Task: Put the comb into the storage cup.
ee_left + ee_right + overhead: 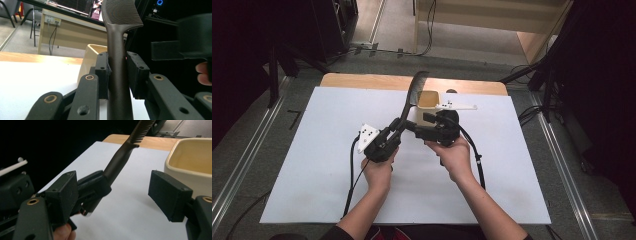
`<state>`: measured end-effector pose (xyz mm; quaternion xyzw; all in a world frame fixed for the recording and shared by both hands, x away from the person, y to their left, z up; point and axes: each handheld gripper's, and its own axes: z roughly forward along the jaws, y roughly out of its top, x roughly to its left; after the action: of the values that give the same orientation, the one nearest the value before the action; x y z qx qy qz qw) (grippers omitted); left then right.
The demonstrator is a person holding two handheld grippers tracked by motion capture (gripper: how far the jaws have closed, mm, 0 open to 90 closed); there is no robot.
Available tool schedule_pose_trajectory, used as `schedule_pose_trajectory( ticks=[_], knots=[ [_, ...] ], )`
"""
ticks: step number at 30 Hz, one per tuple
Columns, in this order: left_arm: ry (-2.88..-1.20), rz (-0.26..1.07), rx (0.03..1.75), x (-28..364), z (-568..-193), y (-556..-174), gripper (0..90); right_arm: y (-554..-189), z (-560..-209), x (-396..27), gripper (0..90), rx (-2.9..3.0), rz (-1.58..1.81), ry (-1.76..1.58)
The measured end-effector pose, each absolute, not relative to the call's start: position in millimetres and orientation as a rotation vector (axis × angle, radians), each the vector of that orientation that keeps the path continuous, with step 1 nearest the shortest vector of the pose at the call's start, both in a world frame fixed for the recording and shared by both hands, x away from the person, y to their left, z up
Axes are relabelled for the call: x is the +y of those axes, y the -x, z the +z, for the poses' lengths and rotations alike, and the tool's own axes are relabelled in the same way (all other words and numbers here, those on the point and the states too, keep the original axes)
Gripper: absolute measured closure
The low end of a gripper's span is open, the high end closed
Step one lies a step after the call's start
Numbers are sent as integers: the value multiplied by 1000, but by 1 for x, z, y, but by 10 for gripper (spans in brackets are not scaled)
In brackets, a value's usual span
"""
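Note:
A dark brown comb [413,92] stands nearly upright, teeth end up, over the middle of the white sheet [312,150]. My left gripper [398,125] is shut on its handle; in the left gripper view both pads squeeze the comb's handle [117,65]. My right gripper [419,123] sits just right of it, jaws pointing left toward the handle. In the right gripper view my right gripper [120,192] stands open with only the sheet between its pads. The comb [120,161] and the left gripper [93,187] lie beyond its left pad.
A cream open-topped container [428,99] stands just behind the grippers; it is close to the right pad in the right gripper view [190,157]. The wooden table edge [362,80] runs along the back. Cables trail from both grippers toward the person.

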<state>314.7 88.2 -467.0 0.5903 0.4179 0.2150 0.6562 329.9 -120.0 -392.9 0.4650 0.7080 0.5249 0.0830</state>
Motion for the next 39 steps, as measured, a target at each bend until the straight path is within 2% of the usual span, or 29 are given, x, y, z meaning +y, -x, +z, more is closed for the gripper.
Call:
schedule_pose_trajectory(
  ticks=[24,34,39],
  knots=[
    [-1279,486,945,84,-471,-323,734,-370,-397,-97,362,2027,1586,-1561],
    [-1287,476,936,82,-471,-322,734,-379,-395,-90,505,2013,1561,-1663],
    [-1282,475,928,82,-470,-322,734,-381,-394,-87,635,2034,1527,-1697]
  ],
)
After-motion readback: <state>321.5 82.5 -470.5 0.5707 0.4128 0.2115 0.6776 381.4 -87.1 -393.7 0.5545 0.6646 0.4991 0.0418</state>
